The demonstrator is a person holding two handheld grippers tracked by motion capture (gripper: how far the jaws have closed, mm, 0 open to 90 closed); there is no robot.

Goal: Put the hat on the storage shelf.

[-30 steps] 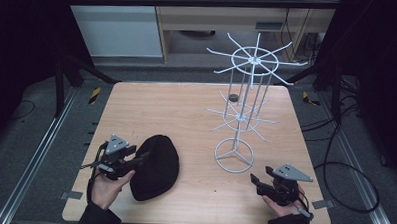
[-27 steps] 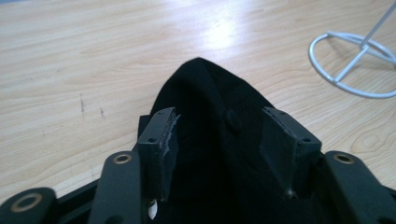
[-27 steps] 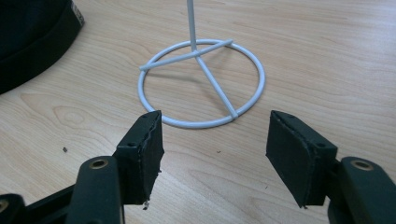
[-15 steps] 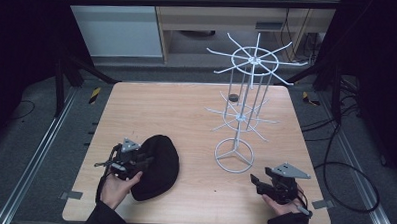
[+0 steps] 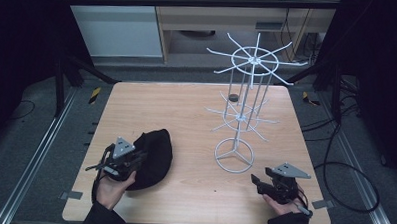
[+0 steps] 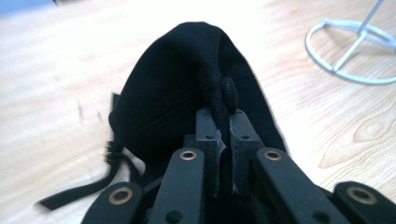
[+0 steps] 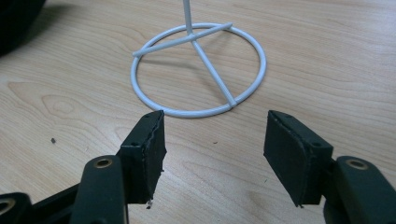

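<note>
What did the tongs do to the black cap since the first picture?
The left tongs slid in from the black cap's left edge and have just been closing; now they pinch a fold of its cloth. The right tongs stayed open near the white wire rack, and the rack did not move.

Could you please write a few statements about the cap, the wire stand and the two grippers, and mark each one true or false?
1. The left gripper is shut on the black cap. True.
2. The right gripper holds the white wire stand. False: its jaws are open and empty, short of the stand's ring base.
3. The cap hangs on the stand. False: it lies on the wooden table, left of the stand.
4. The stand is upright on the table. True.
5. A small dark object lies on the table behind the stand. True.
</note>
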